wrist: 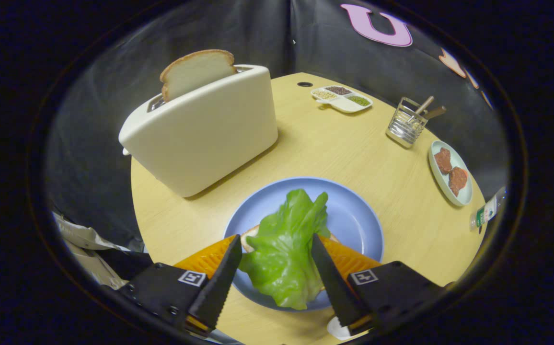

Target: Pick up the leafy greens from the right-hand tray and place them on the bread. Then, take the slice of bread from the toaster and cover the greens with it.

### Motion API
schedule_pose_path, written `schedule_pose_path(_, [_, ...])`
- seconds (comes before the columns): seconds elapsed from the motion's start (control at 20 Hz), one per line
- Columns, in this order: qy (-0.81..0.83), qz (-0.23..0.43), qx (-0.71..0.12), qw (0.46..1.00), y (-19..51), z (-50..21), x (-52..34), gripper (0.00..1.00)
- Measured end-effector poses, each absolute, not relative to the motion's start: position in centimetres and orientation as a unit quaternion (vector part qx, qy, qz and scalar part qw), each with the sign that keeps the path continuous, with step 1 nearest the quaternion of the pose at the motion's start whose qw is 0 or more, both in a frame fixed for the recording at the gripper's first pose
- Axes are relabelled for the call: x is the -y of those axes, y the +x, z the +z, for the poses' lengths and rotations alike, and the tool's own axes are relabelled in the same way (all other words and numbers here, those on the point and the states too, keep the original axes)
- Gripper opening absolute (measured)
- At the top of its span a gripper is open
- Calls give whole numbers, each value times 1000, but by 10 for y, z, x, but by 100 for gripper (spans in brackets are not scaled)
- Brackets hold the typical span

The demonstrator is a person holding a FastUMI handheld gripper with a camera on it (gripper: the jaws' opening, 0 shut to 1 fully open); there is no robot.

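Between the two fingers of the tool (273, 266) lies a leaf of green lettuce (284, 249). The fingers stand wide apart, one on each side of the leaf, and I cannot tell if either of them touches it; they do not press it together. The leaf rests on a slice of bread (247, 238), of which a pale corner shows at its left side, and both are on a round blue plate (353, 215) near the front edge of the tabletop (334, 148).

Beyond the plate, toward the back left edge of the tabletop, stands a cream toaster (205, 132). A second slice of bread (195, 72) stands upright in its slot and rises well above the top.

Near the far edge is a small white divided dish (342, 98) with different seeds or grains in its compartments. To the right of it stands a wire holder (405, 127) with some utensils that have wooden handles. Further along the right edge lies a pale green tray (465, 191) with two reddish-brown pieces of food (451, 171) on it. Just beside this tray, at the tabletop's right edge, there is a bottle (487, 212) with a green and white label; the writing on it is too small to read.

Each finger mount carries a small square black-and-white marker (192, 278), which is a pattern and not words.
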State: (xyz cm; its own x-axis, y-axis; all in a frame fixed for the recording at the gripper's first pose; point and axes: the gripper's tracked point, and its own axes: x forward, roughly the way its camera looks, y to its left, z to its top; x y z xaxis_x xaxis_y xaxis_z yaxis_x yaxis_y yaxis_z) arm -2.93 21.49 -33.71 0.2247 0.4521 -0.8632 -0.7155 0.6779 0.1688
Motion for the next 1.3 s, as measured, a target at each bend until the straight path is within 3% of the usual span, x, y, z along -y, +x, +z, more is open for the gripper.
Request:
schedule_pose_path(0.05, [-127,377,-495,772,-30,-334,-216,99])
schedule_pose_path(0.85, [-66,383,-426,817,6,-191,-282,98])
schedule_pose_path(1.3, [-19,389,-420,820,29,-159,-340,98])
